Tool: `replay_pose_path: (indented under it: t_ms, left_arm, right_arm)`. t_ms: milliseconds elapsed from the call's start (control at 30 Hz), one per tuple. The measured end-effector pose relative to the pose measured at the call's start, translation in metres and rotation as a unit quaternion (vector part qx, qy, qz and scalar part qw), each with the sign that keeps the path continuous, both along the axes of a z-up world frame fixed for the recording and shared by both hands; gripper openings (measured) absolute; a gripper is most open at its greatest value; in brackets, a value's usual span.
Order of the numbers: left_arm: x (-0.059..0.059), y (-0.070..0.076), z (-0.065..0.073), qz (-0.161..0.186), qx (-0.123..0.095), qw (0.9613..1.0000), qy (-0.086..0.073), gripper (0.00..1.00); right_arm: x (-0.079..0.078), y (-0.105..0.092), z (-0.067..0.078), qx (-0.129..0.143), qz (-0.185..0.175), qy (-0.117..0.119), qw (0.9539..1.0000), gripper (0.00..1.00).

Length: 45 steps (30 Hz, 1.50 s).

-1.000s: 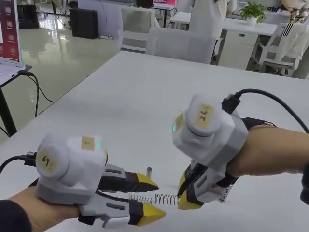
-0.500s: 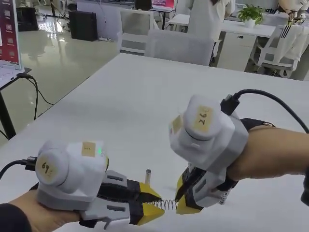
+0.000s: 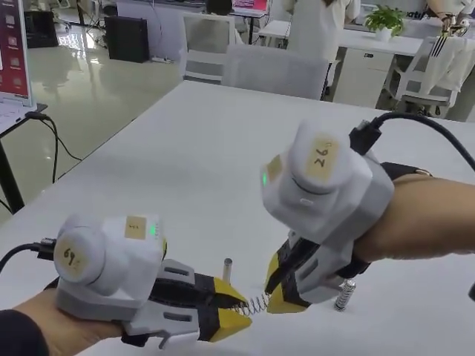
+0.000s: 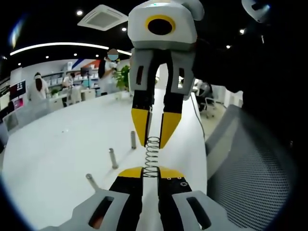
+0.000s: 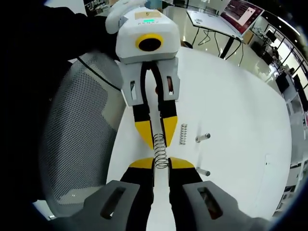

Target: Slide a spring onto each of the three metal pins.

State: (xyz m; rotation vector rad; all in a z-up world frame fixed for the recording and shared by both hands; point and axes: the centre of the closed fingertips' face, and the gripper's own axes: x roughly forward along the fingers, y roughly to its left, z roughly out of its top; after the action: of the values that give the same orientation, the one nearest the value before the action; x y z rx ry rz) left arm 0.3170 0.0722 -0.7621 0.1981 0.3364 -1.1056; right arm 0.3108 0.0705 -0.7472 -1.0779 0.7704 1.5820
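Note:
A thin steel spring (image 3: 254,303) hangs just above the white table (image 3: 223,163), held at both ends. My left gripper (image 3: 234,310) is shut on its near end and my right gripper (image 3: 277,294) on the other. In the left gripper view the spring (image 4: 152,156) runs from my own tips (image 4: 144,173) up to the right gripper (image 4: 155,131). The right gripper view has the same spring (image 5: 160,149) between my tips (image 5: 161,164) and the left gripper (image 5: 155,131). One metal pin (image 3: 227,268) stands just behind the spring. Three pins (image 4: 133,139) (image 4: 112,158) (image 4: 90,180) stand in a row.
A second spring (image 3: 343,295) rests on the table just right of the right gripper, also seen as a spring (image 5: 183,134) beside two pins (image 5: 202,137) (image 5: 204,172). Chairs (image 3: 274,68) stand at the table's far edge. A mesh chair (image 4: 250,159) is close by.
The left gripper was open a second ago and has shut on the spring's near end. Both grippers moved closer together, so the spring between them now spans a shorter gap.

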Motion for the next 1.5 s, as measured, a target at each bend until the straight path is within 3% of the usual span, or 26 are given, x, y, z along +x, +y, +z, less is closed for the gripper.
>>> replay_pose_path:
  t_ms: [433, 800, 1100, 1500]
  left_arm:
    - [0.002, 0.000, 0.002, 0.000, -0.001, 1.0000, -0.008, 0.03]
    - [0.001, 0.000, 0.004, -0.005, 0.003, 0.9999, -0.014, 0.02]
    - [0.001, 0.000, 0.005, -0.005, 0.000, 0.9999, -0.014, 0.02]
    - [0.001, 0.000, 0.008, -0.004, -0.006, 0.9998, -0.019, 0.02]
  right_arm:
    - [-0.003, 0.017, 0.016, 0.023, 0.009, -0.015, 0.9996, 0.07]
    - [-0.005, 0.023, 0.019, 0.029, 0.014, -0.017, 0.9993, 0.07]
    - [-0.001, 0.021, 0.017, 0.033, 0.007, -0.010, 0.9994, 0.13]
    - [-0.003, 0.019, 0.003, 0.025, -0.001, 0.018, 0.9995, 0.12]
